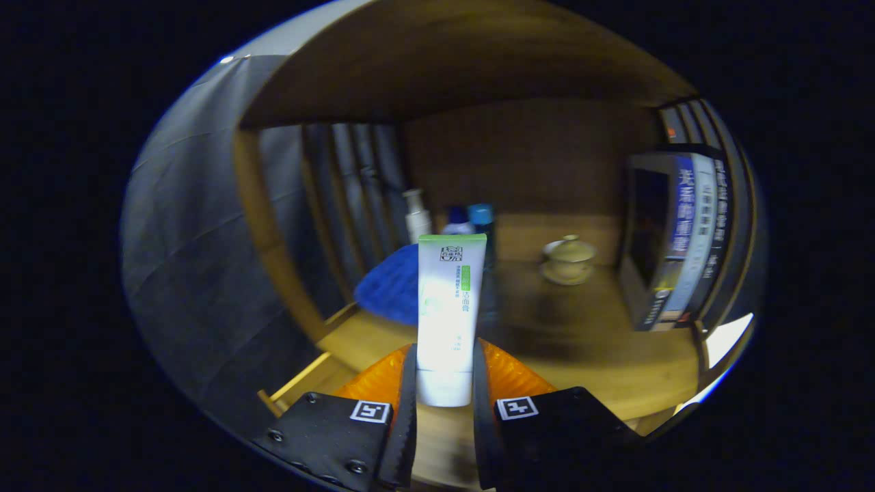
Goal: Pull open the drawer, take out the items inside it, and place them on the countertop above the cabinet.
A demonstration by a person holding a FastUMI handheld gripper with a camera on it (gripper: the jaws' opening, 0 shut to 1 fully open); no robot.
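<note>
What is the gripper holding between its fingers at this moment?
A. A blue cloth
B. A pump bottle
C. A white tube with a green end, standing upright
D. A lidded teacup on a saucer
C: the gripper has both fingers pressed on the lower end of the white tube, which stands upright between them, while the blue cloth, the lidded teacup and the pump bottle sit beyond on the wooden countertop.

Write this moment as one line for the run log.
claw: shut on tube | tube: upright, cap down, over countertop | beyond: blue cloth, bottles, lidded cup | stage: placing
</note>
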